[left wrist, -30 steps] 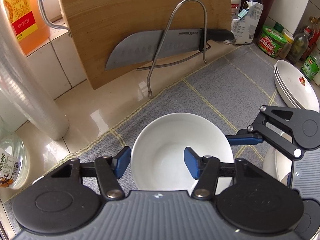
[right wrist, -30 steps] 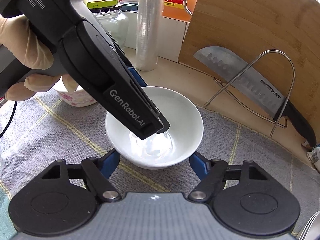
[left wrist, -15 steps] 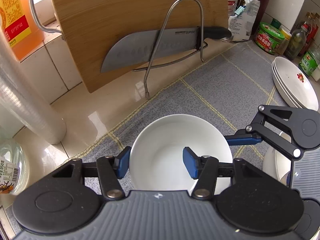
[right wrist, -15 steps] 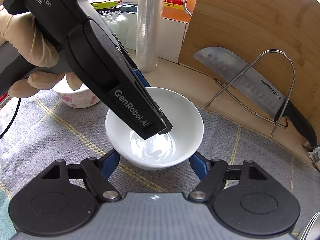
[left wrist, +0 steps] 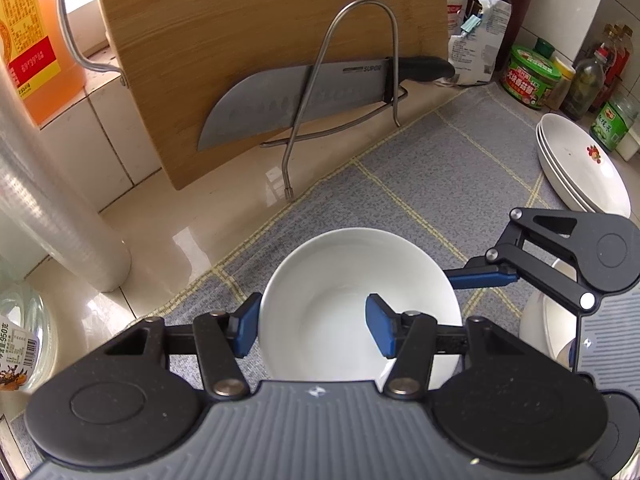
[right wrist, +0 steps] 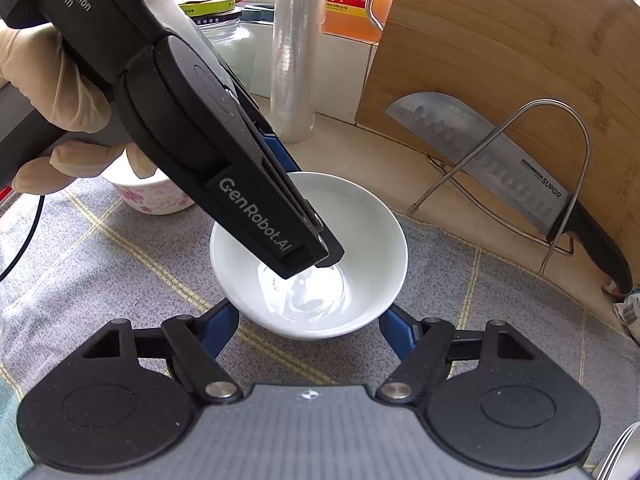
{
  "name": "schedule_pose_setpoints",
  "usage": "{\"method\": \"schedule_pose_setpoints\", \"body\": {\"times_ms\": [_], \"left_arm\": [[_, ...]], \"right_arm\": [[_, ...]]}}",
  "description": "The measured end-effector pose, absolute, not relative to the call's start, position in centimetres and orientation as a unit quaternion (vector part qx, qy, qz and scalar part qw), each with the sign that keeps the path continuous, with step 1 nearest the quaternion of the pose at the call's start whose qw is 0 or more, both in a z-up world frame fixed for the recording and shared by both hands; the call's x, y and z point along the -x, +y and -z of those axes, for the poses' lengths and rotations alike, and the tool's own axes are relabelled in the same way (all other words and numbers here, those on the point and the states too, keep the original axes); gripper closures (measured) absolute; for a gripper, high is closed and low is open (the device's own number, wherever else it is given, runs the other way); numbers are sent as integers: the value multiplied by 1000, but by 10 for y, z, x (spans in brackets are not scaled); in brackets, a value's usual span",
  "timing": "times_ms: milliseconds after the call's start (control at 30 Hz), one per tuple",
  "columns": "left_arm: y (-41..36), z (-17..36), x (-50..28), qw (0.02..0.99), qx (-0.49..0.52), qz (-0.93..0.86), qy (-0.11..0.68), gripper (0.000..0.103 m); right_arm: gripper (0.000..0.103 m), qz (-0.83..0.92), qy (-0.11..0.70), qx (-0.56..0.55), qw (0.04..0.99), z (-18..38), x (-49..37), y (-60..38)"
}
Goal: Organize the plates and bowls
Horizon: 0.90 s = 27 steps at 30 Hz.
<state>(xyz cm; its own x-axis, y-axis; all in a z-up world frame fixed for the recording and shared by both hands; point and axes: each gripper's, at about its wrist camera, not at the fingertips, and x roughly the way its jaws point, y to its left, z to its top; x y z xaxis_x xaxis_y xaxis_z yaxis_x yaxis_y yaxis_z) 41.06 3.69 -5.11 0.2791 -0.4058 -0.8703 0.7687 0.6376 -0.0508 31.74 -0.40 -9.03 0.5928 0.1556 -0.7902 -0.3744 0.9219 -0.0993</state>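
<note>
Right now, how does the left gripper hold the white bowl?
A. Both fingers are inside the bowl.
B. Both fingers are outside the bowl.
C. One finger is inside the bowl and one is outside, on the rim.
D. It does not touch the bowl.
C: the left gripper pinches the wall of the white bowl, one blue pad inside the bowl and the other outside.

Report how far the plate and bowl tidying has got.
Done: a stack of plates sits at the mat's far right. In hand: the white bowl, resting on the mat, is gripped by both grippers; the left gripper pinches its rim, the right gripper clamps its sides. Left: the floral cup stands apart, and another white dish is partly hidden beside the bowl.
</note>
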Motion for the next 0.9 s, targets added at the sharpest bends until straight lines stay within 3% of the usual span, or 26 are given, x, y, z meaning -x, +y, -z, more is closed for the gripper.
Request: {"method": "schedule_pose_setpoints", "body": {"times_ms": [900], "left_arm": [[33,8,-364,783,-210,403,424,48]], "right_arm": [[22,-135,404,145,893,51,-273,-8]]}}
